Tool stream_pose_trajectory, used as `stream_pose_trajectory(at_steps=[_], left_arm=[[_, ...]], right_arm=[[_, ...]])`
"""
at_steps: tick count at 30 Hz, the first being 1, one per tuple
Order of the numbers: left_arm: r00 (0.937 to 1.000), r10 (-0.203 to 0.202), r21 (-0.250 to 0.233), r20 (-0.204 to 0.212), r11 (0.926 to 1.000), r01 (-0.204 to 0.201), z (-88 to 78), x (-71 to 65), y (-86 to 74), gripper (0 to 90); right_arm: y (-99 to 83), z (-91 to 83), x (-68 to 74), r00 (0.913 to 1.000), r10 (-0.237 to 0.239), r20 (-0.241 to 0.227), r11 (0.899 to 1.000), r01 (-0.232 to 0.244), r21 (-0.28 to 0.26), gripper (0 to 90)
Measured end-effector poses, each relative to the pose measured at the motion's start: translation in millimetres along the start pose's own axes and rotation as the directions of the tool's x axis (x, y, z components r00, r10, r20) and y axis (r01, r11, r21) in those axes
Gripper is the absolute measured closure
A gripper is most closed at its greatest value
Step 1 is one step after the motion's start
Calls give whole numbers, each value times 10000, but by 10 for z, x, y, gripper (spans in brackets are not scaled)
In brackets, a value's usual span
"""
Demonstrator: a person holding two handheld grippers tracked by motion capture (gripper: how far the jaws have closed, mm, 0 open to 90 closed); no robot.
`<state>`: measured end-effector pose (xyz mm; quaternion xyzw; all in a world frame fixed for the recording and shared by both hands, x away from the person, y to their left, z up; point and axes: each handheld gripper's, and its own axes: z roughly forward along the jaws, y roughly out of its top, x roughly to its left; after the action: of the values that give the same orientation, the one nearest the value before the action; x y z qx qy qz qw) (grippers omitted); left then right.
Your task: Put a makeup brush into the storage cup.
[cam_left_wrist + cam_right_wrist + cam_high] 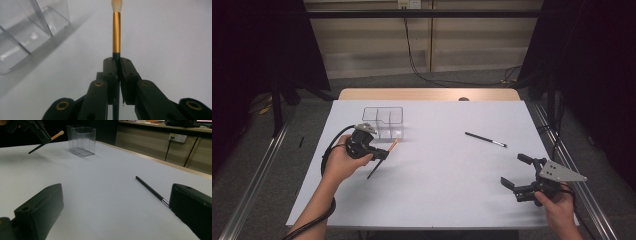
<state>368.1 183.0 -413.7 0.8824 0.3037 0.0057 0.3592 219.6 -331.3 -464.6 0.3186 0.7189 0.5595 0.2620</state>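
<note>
My left gripper (383,153) is shut on a brush (373,172) with a black handle, a gold ferrule and a pale tip, and holds it tilted just above the white table. In the left gripper view the jaws pinch the handle right below the ferrule of the brush (116,32). A clear acrylic holder (384,122) with compartments stands just beyond the brush tip and shows at the upper left as the holder (27,30). At the table's right front corner my right gripper (513,170) stands open with nothing between its fingers. A thin black pen (484,139) lies beyond it.
The white table top (437,190) has a wooden strip along its far edge. Metal rails run along both sides on the floor, and cables hang from the back wall. In the right gripper view the pen (150,188) lies close to one jaw, the holder (81,140) farther off.
</note>
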Motion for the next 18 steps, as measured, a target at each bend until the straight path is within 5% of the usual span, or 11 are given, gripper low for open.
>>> stream_pose_trajectory(at_steps=[6,11,18], left_arm=[[9998,-170,-999,72,9948,177,-42,2,-2,840],[9998,-172,-1967,-49,9803,159,-56,-20,5,839],[9996,-271,-3137,-71,9492,235,-71,-46,19,840]], right_arm=[[0,0,0,10000,0,13,10000,0,-8,0],[0,3,-1,10000,-8,-6,10000,8,-18,0],[0,-1,0,10000,30,20,10000,-30,-2,0]])
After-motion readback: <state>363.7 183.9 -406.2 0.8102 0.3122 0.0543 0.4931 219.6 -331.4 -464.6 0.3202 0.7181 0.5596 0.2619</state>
